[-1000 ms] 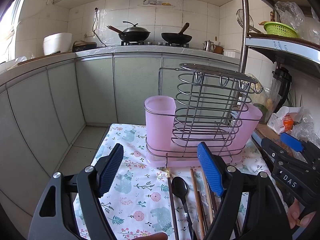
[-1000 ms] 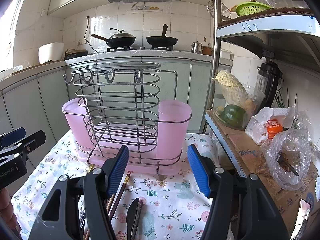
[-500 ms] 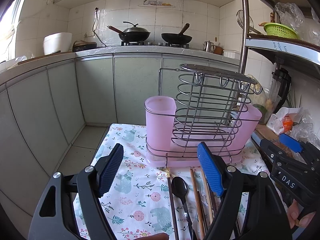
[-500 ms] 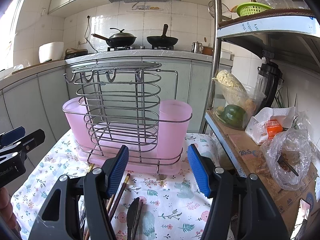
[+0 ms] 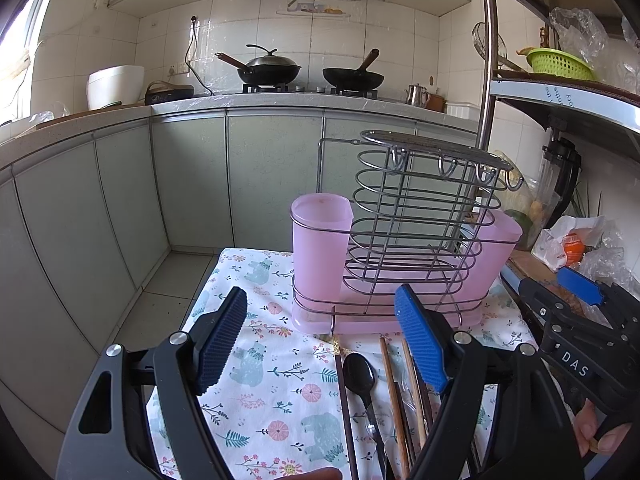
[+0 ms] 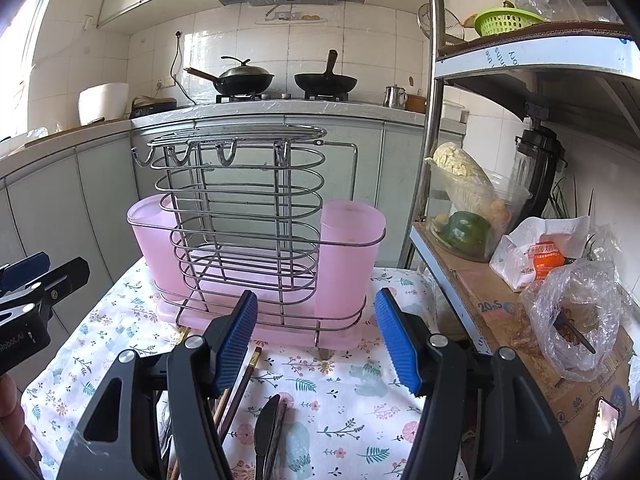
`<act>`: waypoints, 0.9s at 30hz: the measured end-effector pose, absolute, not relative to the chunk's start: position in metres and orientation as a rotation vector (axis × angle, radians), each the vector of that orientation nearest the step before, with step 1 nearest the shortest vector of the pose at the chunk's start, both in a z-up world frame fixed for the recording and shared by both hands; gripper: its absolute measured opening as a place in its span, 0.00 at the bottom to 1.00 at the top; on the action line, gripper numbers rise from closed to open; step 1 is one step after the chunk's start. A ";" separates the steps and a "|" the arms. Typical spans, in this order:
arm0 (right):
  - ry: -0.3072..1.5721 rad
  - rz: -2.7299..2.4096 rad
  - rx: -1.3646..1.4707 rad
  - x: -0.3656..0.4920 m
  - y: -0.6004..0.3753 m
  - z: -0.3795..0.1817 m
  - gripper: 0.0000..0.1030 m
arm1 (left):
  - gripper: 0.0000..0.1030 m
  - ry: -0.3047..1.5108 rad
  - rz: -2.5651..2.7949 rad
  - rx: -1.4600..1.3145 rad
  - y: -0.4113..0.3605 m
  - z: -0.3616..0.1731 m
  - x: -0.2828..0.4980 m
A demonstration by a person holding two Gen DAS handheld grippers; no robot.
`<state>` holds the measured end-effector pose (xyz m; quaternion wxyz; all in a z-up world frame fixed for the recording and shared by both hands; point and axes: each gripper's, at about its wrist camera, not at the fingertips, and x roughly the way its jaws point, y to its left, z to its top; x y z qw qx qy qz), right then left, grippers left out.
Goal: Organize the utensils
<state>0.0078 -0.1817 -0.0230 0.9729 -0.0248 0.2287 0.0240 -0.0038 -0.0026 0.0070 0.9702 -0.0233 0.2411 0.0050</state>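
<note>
Both grippers, left gripper (image 5: 320, 344) and right gripper (image 6: 316, 340), are hovering spread wide and empty above the chopsticks (image 5: 394, 392), black spoon (image 5: 360, 372) and knife (image 6: 266, 424) lying loose on the floral-clothed worktop (image 5: 272, 380), presumably lining up a first pick toward the wire rack (image 6: 240, 216) and its pink cups (image 6: 348, 256).

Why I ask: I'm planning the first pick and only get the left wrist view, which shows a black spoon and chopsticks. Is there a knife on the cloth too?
Observer: Yes. A black serrated knife lies on the floral cloth, just right of the chopsticks.
Operator: Could the right tongs take it, or are they holding something?
Observer: The right tongs are open, with nothing between them.
</note>
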 end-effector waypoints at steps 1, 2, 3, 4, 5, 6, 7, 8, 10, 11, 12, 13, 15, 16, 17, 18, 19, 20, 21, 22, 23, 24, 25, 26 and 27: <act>0.461 0.049 -0.051 0.008 -0.182 -0.022 0.59 | 0.74 0.487 0.010 -0.047 -0.002 0.008 -0.004; 0.462 0.048 -0.050 0.008 -0.182 -0.023 0.59 | 0.74 0.487 0.010 -0.047 -0.002 0.008 -0.004; 0.461 0.049 -0.051 0.008 -0.182 -0.021 0.59 | 0.74 0.486 0.010 -0.047 -0.002 0.008 -0.005; 0.460 0.050 -0.052 0.007 -0.182 -0.021 0.59 | 0.74 0.484 0.009 -0.048 -0.001 0.009 -0.006; 0.460 0.049 -0.051 0.006 -0.180 -0.022 0.59 | 0.75 0.484 0.009 -0.048 -0.001 0.010 -0.006; 0.460 0.049 -0.052 0.007 -0.180 -0.022 0.59 | 0.75 0.483 0.008 -0.049 -0.001 0.010 -0.007; 0.459 0.050 -0.053 0.006 -0.181 -0.020 0.59 | 0.75 0.482 0.008 -0.049 -0.001 0.011 -0.007; 0.459 0.049 -0.053 0.007 -0.181 -0.019 0.59 | 0.74 0.482 0.008 -0.050 -0.001 0.010 -0.007; 0.459 0.049 -0.053 0.006 -0.181 -0.020 0.59 | 0.75 0.482 0.007 -0.051 -0.001 0.011 -0.007; 0.459 0.048 -0.053 0.006 -0.181 -0.020 0.59 | 0.75 0.482 0.007 -0.051 -0.001 0.011 -0.008; 0.459 0.049 -0.053 0.006 -0.180 -0.021 0.59 | 0.74 0.482 0.007 -0.050 -0.001 0.011 -0.008; 0.460 0.048 -0.053 0.007 -0.181 -0.019 0.59 | 0.74 0.482 0.007 -0.050 -0.001 0.011 -0.008; 0.459 0.049 -0.053 0.007 -0.181 -0.019 0.59 | 0.74 0.482 0.008 -0.051 0.000 0.010 -0.008; 0.459 0.049 -0.054 0.007 -0.180 -0.021 0.59 | 0.74 0.482 0.007 -0.051 0.000 0.010 -0.008; 0.459 0.049 -0.054 0.007 -0.180 -0.022 0.59 | 0.74 0.482 0.007 -0.051 -0.001 0.011 -0.008; 0.458 0.049 -0.055 0.007 -0.181 -0.020 0.59 | 0.75 0.481 0.008 -0.051 0.000 0.010 -0.008; 0.458 0.050 -0.055 0.006 -0.180 -0.019 0.59 | 0.74 0.481 0.008 -0.051 0.000 0.010 -0.008; 0.456 0.051 -0.057 0.004 -0.178 -0.015 0.59 | 0.74 0.481 0.007 -0.051 0.000 0.010 -0.008; 0.456 0.051 -0.057 0.004 -0.179 -0.013 0.59 | 0.74 0.482 0.006 -0.051 -0.001 0.011 -0.008; 0.455 0.051 -0.057 0.004 -0.180 -0.013 0.59 | 0.74 0.482 0.006 -0.053 0.000 0.011 -0.008; 0.455 0.051 -0.058 0.004 -0.179 -0.014 0.59 | 0.74 0.483 0.005 -0.053 0.000 0.011 -0.008; 0.454 0.051 -0.056 0.004 -0.181 -0.012 0.59 | 0.74 0.484 0.005 -0.053 0.000 0.012 -0.009; 0.454 0.052 -0.057 0.004 -0.180 -0.014 0.59 | 0.74 0.484 0.004 -0.053 0.001 0.012 -0.009; 0.455 0.052 -0.057 0.004 -0.181 -0.013 0.59 | 0.74 0.487 0.004 -0.053 0.001 0.013 -0.009; 0.455 0.052 -0.058 0.004 -0.179 -0.015 0.59 | 0.74 0.491 0.002 -0.052 0.002 0.013 -0.009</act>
